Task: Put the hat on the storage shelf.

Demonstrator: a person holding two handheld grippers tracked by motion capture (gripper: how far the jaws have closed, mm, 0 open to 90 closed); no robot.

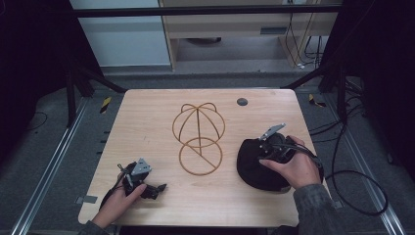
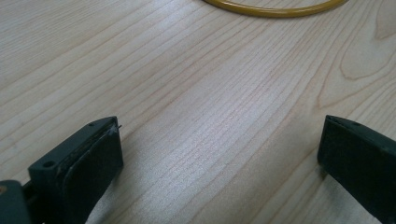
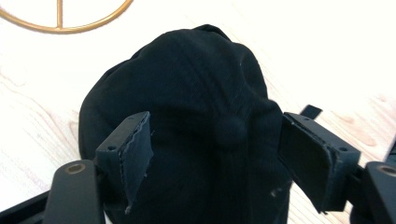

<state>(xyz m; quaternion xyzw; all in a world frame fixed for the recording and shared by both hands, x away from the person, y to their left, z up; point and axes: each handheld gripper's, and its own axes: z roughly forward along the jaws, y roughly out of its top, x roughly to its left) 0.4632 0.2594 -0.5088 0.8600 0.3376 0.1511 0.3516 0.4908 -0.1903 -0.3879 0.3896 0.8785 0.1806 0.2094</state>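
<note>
Right claw point(image 3: 215, 154) is closest to the cam, jaws spread w/ the black fabric baseball cap point(image 3: 187, 93) between them. Pads sit either side of the cap's top button and don't look pressed into the cloth, so open, not gripping. In the high view that claw point(image 1: 270, 142) hangs over the cap point(image 1: 257, 164), which lies on the right side of the light wooden surface point(image 1: 147, 127), just beside the gold wire cap-shaped frame point(image 1: 198, 139) lying flat mid-surface. Left claw point(image 2: 219, 154) is wide open over bare wood, nothing between the jaws, a bit of the gold ring up top. In the high view it's point(image 1: 147, 188) near the front-left edge, well apart from the cap.
</note>
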